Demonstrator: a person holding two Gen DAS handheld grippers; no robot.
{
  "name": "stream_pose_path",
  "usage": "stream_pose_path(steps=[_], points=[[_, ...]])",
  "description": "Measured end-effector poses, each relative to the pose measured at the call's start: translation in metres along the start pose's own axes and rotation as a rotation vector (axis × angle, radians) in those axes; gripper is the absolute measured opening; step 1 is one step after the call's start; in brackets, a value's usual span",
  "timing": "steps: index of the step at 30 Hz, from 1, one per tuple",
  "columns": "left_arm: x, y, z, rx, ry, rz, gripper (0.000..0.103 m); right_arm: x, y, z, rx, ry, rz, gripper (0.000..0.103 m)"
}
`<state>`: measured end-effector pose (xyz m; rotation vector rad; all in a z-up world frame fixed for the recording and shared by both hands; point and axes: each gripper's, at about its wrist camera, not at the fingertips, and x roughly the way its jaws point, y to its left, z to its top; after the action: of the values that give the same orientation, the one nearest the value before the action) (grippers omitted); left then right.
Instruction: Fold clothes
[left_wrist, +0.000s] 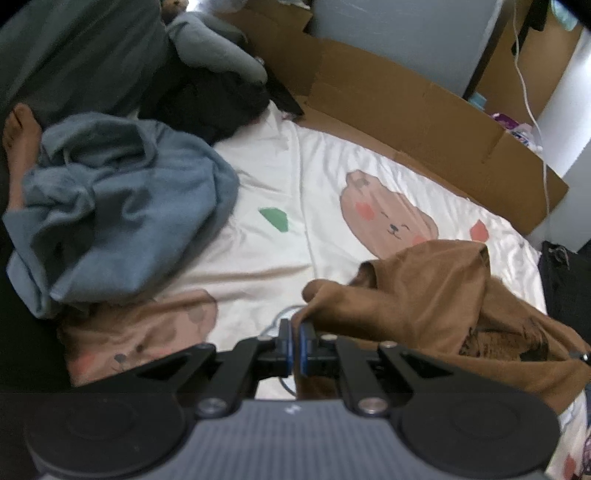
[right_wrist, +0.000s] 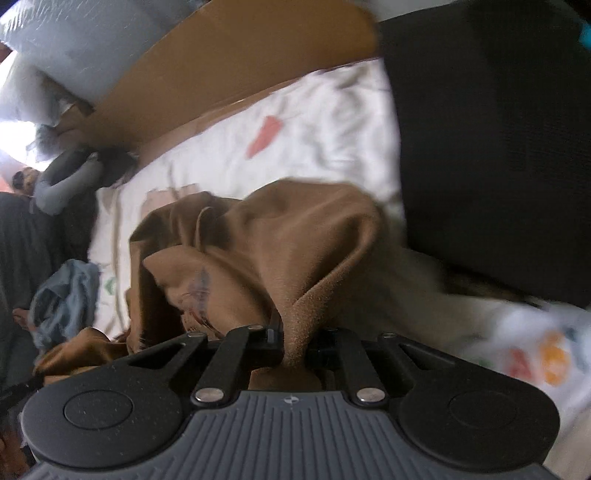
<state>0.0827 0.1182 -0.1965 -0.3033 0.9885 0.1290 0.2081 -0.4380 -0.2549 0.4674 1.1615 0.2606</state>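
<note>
Brown cloth is what we are working with: a crumpled brown garment (left_wrist: 424, 306) is lying on the bed, toward the right side of the printed sheet (left_wrist: 295, 192), and we are gripping it at two places. In the left wrist view our left gripper (left_wrist: 295, 343) is holding its blue fingers (left_wrist: 303, 341) nearly together on a thin edge of the fabric at the garment's near left corner. In the right wrist view our right gripper (right_wrist: 295, 350) is pinching a bunched fold of the same brown garment (right_wrist: 258, 236), the cloth rising out from between the narrow fingers in a ridge.

From both grips the bulk of the garment is running forward and away from us, heaped and twisted, so its long axis is not readable yet. We judge that the coming move is turning on this: the two held points are lying side by side at the near edge, with the mass hanging ahead of them, so spreading the hands apart and lifting should open the cloth out flat.

Farther out, a blue-grey garment (left_wrist: 122, 206) is lying in a heap well apart to the left, waiting unfolded. Flattened cardboard (left_wrist: 424, 122) is bordering the far side of the bed, and a bare foot (left_wrist: 20, 133) is showing at the left edge.
</note>
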Motion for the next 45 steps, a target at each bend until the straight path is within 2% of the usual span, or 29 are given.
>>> stream_pose_path(steps=[6,9,15,18,23,28,33,39,43,45], points=[[0.009,-0.012,-0.029,0.028,0.078,-0.058,0.004,-0.061,-0.034,-0.045,0.103,-0.004,-0.057,0.006],[0.015,-0.018,-0.047,0.054,0.117,-0.078,0.004,-0.079,-0.047,-0.076,0.136,0.017,-0.109,0.006],[0.028,-0.018,-0.067,0.050,0.174,-0.063,0.004,-0.071,-0.079,-0.127,0.223,0.144,-0.204,0.009],[0.031,-0.017,-0.068,0.053,0.185,-0.058,0.004,-0.068,-0.086,-0.135,0.271,0.166,-0.207,0.018],[0.036,-0.016,-0.067,0.049,0.177,-0.059,0.004,-0.081,-0.074,-0.120,0.178,0.150,-0.256,0.042],[0.040,-0.018,-0.069,0.045,0.171,-0.053,0.004,-0.100,-0.052,-0.099,0.074,0.106,-0.296,0.043],[0.041,-0.016,-0.069,0.036,0.169,-0.058,0.004,-0.099,-0.028,-0.069,-0.024,0.069,-0.281,0.043],[0.045,-0.015,-0.071,0.036,0.166,-0.058,0.004,-0.055,0.027,-0.019,-0.257,0.056,-0.244,0.043],[0.050,-0.015,-0.068,0.040,0.161,-0.058,0.004,0.002,0.080,0.009,-0.503,0.082,-0.235,0.043],[0.054,-0.013,-0.066,0.031,0.160,-0.064,0.004,0.028,0.104,0.020,-0.587,0.091,-0.214,0.043]])
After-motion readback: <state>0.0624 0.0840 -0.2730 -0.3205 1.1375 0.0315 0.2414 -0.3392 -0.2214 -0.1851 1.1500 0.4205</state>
